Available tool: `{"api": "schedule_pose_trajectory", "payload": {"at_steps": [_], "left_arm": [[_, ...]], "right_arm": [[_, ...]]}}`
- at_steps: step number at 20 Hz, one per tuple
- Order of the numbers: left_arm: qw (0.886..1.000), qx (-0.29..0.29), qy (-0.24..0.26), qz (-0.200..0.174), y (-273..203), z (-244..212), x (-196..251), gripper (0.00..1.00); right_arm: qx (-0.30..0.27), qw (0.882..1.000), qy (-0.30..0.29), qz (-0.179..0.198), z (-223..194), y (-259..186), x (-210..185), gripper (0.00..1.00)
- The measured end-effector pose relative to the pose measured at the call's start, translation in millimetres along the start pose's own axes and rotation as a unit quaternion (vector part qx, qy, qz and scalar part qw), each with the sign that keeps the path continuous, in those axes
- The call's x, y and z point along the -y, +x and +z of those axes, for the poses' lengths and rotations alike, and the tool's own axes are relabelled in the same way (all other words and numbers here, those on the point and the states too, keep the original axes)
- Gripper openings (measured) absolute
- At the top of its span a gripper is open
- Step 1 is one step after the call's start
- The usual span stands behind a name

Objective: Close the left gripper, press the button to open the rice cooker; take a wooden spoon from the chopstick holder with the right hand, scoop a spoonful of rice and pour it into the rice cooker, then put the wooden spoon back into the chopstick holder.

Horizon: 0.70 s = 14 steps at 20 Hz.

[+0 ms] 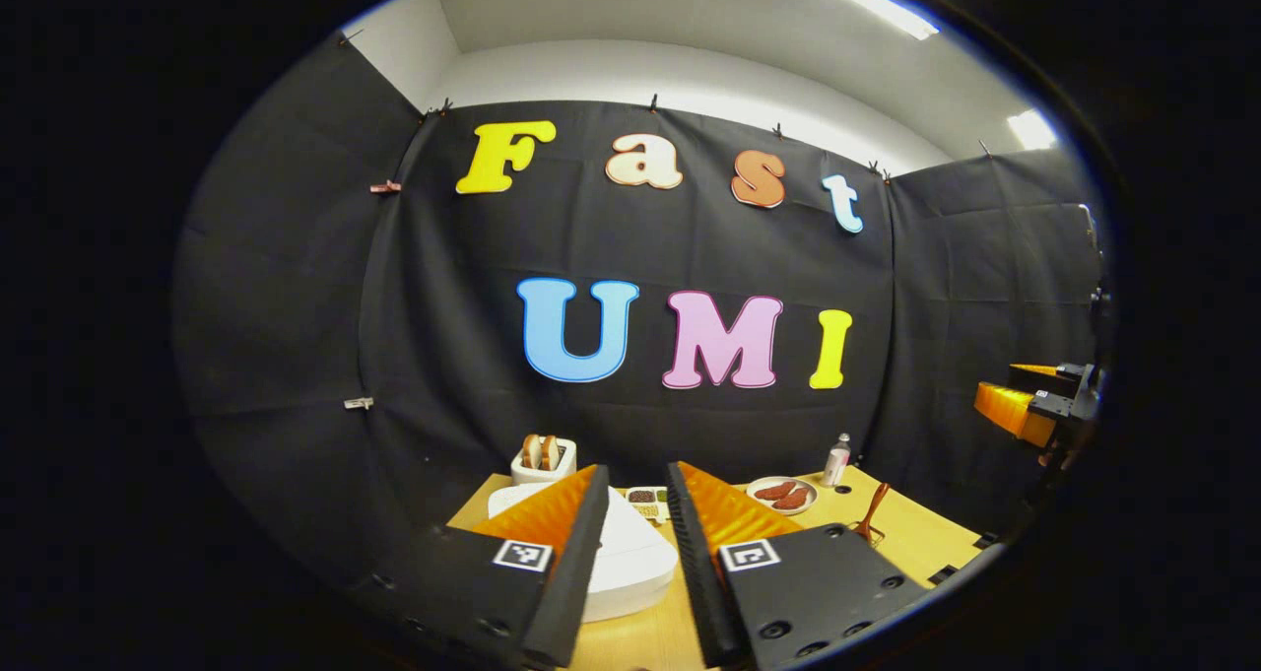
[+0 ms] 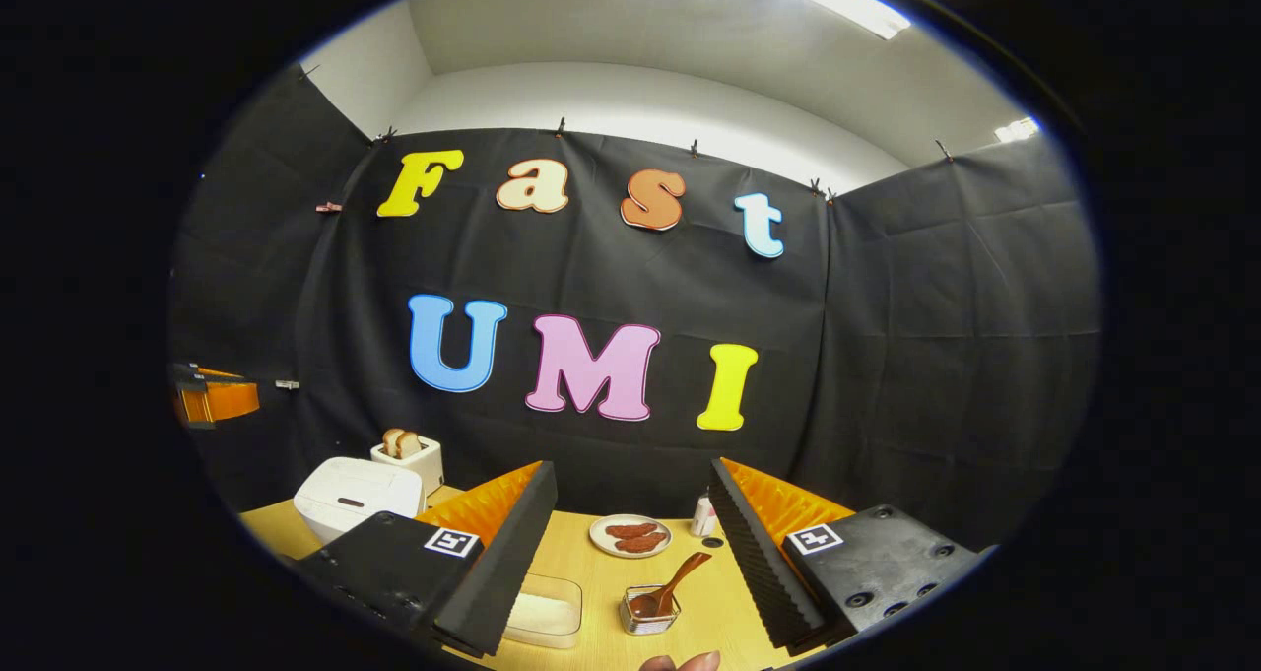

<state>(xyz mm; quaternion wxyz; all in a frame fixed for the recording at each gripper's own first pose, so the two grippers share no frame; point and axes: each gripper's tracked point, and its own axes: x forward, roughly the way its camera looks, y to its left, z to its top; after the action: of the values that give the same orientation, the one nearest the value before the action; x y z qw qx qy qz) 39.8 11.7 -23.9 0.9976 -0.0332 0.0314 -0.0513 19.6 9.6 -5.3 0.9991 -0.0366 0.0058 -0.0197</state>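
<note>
I'm holding both hand-held grippers, left (image 1: 636, 513) and right (image 2: 630, 513), spread, empty, above table (image 2: 581, 563); rice cooker (image 2: 357, 494) lid down, wooden spoon (image 2: 675, 582) sitting in chopstick holder (image 2: 645, 612).

I am seeing the rice cooker (image 2: 357, 494) showing smooth, glossy white plastic, the wooden spoon (image 2: 670, 582) looking polished, and the table (image 2: 581, 553) presenting matt, smooth wood.

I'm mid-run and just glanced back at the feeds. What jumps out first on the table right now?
The white rice cooker, lid down, sits at the table's left end with a toaster holding bread behind it. Between the open right gripper fingers a wooden spoon leans in its small holder, with a plate of meat behind it.
</note>
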Motion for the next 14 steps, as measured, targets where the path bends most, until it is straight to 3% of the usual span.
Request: {"api": "schedule_pose_trajectory", "payload": {"at_steps": [4, 7, 11, 14], "left_arm": [[0.999, -0.028, -0.023, -0.033, 9.4, -20.6, -5.4, 0.09], [0.993, -0.069, -0.039, -0.091, 31.5, -45.0, -8.0, 0.07], [0.982, -0.145, -0.040, -0.116, 76.3, -87.5, -35.6, 0.06], [0.966, -0.220, -0.039, -0.133, 103.3, -126.3, -50.7, 0.06]], "right_arm": [[-0.008, 1.000, -0.001, -0.004, -7.4, -2.3, -1.1, 0.97], [-0.013, 1.000, -0.004, -0.011, -9.5, -4.0, 1.9, 0.97], [-0.013, 1.000, -0.010, -0.023, -8.1, -7.1, 8.0, 0.96], [-0.013, 0.999, -0.014, -0.031, -8.2, -11.7, 13.2, 0.97]]}}
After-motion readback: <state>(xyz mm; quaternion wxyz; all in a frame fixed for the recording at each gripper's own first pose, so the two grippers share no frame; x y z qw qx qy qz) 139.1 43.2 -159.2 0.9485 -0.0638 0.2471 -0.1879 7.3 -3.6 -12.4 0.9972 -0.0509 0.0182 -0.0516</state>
